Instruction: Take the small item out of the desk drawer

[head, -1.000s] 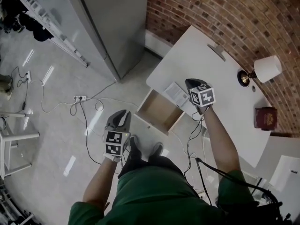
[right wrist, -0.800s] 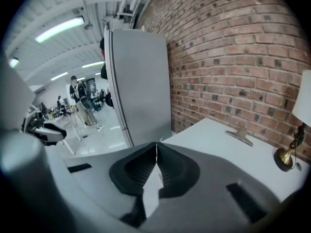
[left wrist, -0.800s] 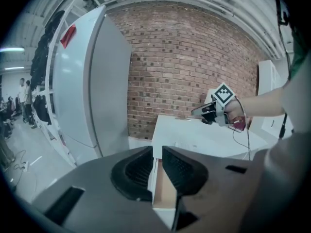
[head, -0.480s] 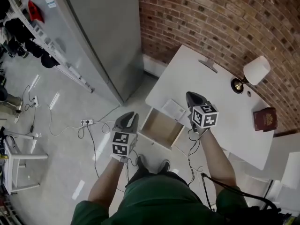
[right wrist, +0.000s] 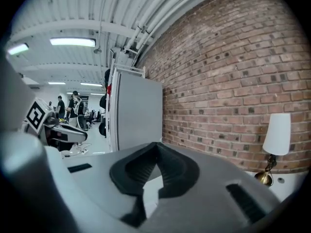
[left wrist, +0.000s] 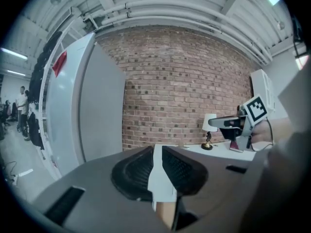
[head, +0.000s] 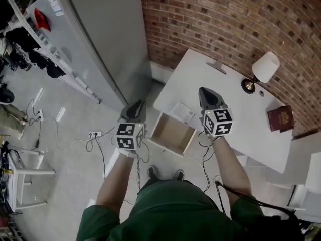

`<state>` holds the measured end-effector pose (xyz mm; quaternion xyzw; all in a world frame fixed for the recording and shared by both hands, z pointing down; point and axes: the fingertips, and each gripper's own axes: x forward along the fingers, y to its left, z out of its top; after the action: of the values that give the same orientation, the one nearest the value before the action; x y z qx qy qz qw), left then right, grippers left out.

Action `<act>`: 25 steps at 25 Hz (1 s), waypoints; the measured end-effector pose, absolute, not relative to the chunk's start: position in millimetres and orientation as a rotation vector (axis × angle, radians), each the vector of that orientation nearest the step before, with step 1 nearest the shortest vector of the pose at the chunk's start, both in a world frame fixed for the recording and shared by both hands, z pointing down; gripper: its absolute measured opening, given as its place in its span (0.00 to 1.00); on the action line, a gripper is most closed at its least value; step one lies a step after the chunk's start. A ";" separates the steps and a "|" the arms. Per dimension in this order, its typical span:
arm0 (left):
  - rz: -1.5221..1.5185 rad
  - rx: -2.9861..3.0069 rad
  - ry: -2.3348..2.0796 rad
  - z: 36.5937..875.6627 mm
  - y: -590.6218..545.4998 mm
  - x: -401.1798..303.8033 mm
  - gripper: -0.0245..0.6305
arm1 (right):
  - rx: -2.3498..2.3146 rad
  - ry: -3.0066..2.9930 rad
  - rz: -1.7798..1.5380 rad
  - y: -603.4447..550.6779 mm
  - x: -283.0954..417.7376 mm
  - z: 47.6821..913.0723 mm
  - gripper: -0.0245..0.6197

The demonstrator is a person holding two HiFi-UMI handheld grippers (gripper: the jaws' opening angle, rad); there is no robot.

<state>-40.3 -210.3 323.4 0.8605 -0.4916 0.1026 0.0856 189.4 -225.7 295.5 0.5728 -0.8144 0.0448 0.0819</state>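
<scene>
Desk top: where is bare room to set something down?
Widest bare patch: middle of the desk, bordered by the lamp, red book and right gripper. A smaller one lies between the grey item and the booklet. Crowded: the lamp corner, and the booklet corner above the open drawer.

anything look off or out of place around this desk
The drawer stands pulled out from the white desk, and its inside looks bare. A booklet lies askew on the desk just beside the drawer. Nothing looks spilled or damaged.
</scene>
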 end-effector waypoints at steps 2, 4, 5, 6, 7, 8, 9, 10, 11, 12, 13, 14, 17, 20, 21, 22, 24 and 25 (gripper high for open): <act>0.264 2.586 -1.488 303.8 -213.0 -39.9 0.12 | 1.774 -2.438 0.083 -214.9 192.3 277.3 0.05; 0.224 2.601 -1.504 285.9 -212.5 -40.4 0.11 | 1.829 -2.440 0.046 -202.0 195.8 262.6 0.05; 0.203 2.608 -1.512 277.2 -211.9 -40.6 0.11 | 1.853 -2.438 0.029 -196.0 198.1 255.8 0.05; 0.183 2.615 -1.518 269.0 -210.8 -40.6 0.11 | 1.875 -2.434 0.012 -190.1 200.8 249.4 0.05; 0.164 2.621 -1.522 262.3 -209.1 -40.5 0.11 | 1.898 -2.429 -0.003 -183.9 203.6 243.8 0.05; 0.150 2.625 -1.525 257.4 -206.7 -40.6 0.11 | 1.919 -2.425 -0.016 -177.4 206.0 239.3 0.05; 0.138 2.626 -1.528 254.5 -203.9 -41.2 0.11 | 1.936 -2.422 -0.027 -171.0 207.6 235.9 0.05; 0.126 2.621 -1.530 253.4 -200.9 -42.6 0.11 | 1.947 -2.419 -0.039 -164.9 208.5 233.5 0.05; 0.113 2.611 -1.530 253.7 -197.5 -44.7 0.11 | 1.954 -2.416 -0.053 -159.2 209.2 231.9 0.04; 0.098 2.597 -1.530 254.8 -193.7 -47.4 0.11 | 1.958 -2.412 -0.069 -153.9 210.0 230.4 0.04; 0.084 2.585 -1.528 256.2 -189.8 -50.7 0.11 | 1.961 -2.409 -0.091 -149.2 211.0 228.7 0.04; 0.075 2.576 -1.528 257.3 -186.1 -54.0 0.11 | 1.963 -2.409 -0.116 -145.2 212.1 226.4 0.04; 0.076 2.578 -1.537 257.0 -177.0 -61.9 0.11 | 1.977 -2.412 -0.169 -136.6 216.6 220.1 0.04; 0.063 2.593 -1.546 249.4 -171.7 -66.5 0.11 | 1.995 -2.396 -0.160 -131.2 218.4 220.5 0.04; 0.055 2.602 -1.548 245.5 -170.4 -67.6 0.11 | 1.996 -2.393 -0.157 -129.8 217.2 221.1 0.04; 0.046 2.612 -1.550 241.1 -169.1 -68.4 0.11 | 1.996 -2.392 -0.155 -128.6 215.4 221.7 0.04; 0.026 2.635 -1.549 232.6 -166.1 -70.1 0.11 | 1.994 -2.389 -0.152 -126.6 210.8 222.6 0.04; 0.019 2.644 -1.549 229.6 -164.1 -71.3 0.11 | 1.991 -2.387 -0.148 -125.7 208.2 223.2 0.04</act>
<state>-71.3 -164.1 229.6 0.8622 -0.5050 0.0061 0.0386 208.2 -125.7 223.2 0.6396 -0.7671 -0.0475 0.0148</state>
